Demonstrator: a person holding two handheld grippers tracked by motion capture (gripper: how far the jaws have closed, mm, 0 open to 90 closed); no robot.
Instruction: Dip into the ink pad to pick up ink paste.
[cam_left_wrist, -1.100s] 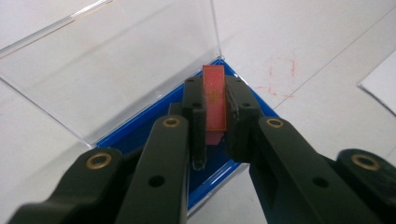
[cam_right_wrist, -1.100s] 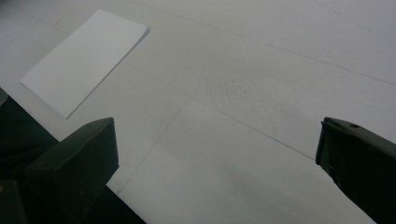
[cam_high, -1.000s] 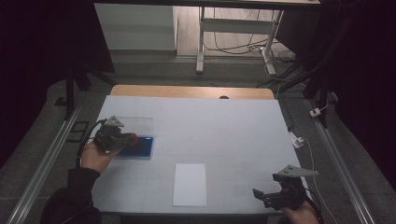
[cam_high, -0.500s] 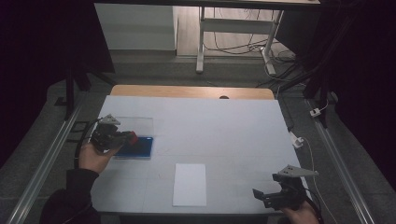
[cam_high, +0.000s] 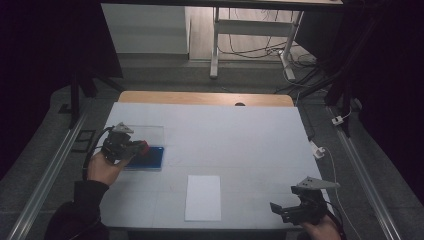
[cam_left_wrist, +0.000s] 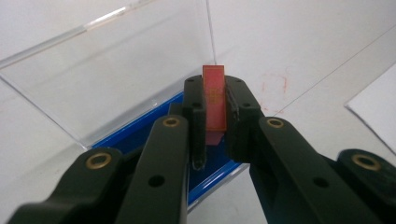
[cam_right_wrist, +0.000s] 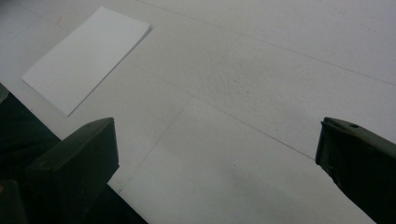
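A blue case (cam_high: 148, 158) with a clear lid (cam_high: 145, 133) lies open at the table's left. My left gripper (cam_high: 142, 148) hovers over it, shut on a small red card (cam_left_wrist: 214, 98) that stands upright between the pads, with the blue case (cam_left_wrist: 140, 133) and its raised clear lid (cam_left_wrist: 107, 70) just behind. At the table's front right corner my right gripper (cam_high: 278, 210) is open, its jaws wide apart over bare tabletop in the right gripper view (cam_right_wrist: 215, 154), holding nothing.
A white sheet of paper (cam_high: 203, 197) lies flat near the front middle of the white table (cam_high: 240, 140) and appears again as white paper (cam_right_wrist: 88, 56) in the right gripper view. A wooden strip (cam_high: 205, 98) edges the far side. Cables run along the floor on the right.
My left gripper has shifted slightly over the blue case. The right gripper has stayed where it was.
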